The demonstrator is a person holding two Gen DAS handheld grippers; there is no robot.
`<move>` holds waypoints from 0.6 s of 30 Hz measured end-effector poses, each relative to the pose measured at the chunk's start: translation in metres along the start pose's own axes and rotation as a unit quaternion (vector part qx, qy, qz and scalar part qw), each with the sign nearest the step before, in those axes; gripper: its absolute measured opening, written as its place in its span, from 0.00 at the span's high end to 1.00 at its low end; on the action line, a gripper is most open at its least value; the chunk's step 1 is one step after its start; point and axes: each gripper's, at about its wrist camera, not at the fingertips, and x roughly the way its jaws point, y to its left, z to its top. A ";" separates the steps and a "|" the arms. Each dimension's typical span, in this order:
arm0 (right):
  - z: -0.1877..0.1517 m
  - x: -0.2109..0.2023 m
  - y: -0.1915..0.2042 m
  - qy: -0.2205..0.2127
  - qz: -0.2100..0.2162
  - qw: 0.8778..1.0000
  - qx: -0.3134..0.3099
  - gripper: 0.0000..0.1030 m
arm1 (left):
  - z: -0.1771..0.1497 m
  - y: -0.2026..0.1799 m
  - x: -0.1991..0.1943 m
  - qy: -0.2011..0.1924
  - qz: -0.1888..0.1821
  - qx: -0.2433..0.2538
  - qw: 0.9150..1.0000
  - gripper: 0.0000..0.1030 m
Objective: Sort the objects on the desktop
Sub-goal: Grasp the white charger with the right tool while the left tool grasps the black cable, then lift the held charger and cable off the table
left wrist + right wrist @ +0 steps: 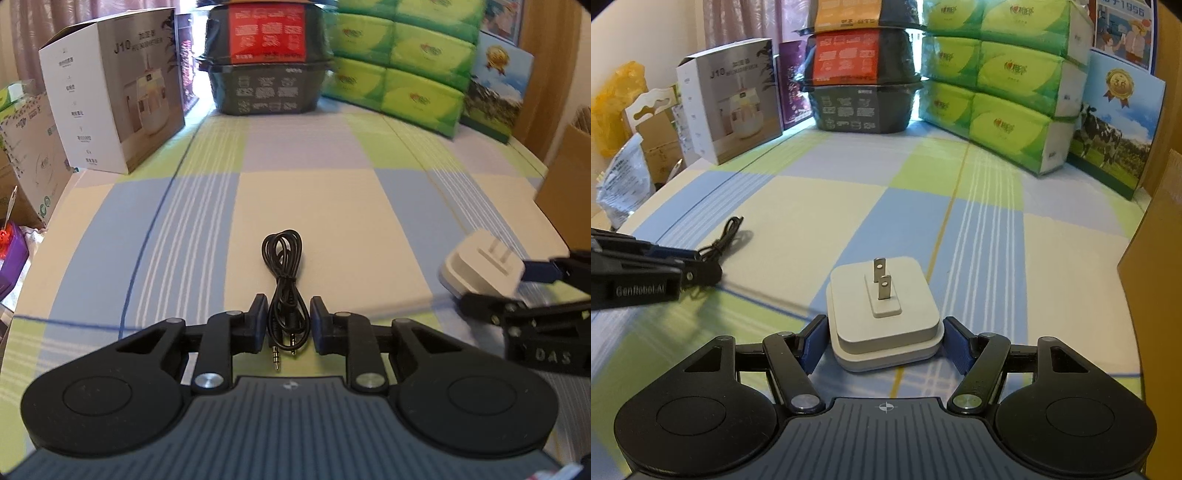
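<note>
Cable lies bundled on the checked desk, its plug end between the pads of the left claw, which stands narrow around it, contact unclear. At 3 o'clock in that view, the right claw brackets the white charger, prongs up; its pads sit just beside the charger's flanks with slim gaps showing, so it is not yet gripped. To do this well, each claw should probably close squarely, low on the body, before lifting. Only the right view shows those gaps; only the left shows the cable's two jacks.
</note>
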 end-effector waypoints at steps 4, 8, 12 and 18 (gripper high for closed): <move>-0.002 -0.006 0.005 0.007 0.008 1.000 0.002 0.38 | -0.006 -0.011 -0.010 0.005 -0.009 0.015 1.000 0.81; -0.004 -0.015 0.005 0.008 0.011 1.000 0.009 0.38 | -0.011 -0.020 -0.021 0.004 -0.016 0.019 1.000 0.82; -0.006 -0.026 0.002 0.009 0.009 1.000 0.017 0.38 | -0.019 -0.024 -0.033 0.010 -0.015 0.019 1.000 0.82; -0.013 -0.042 0.004 0.020 0.014 1.000 0.018 0.38 | -0.036 -0.026 -0.044 0.034 -0.022 0.014 0.999 0.82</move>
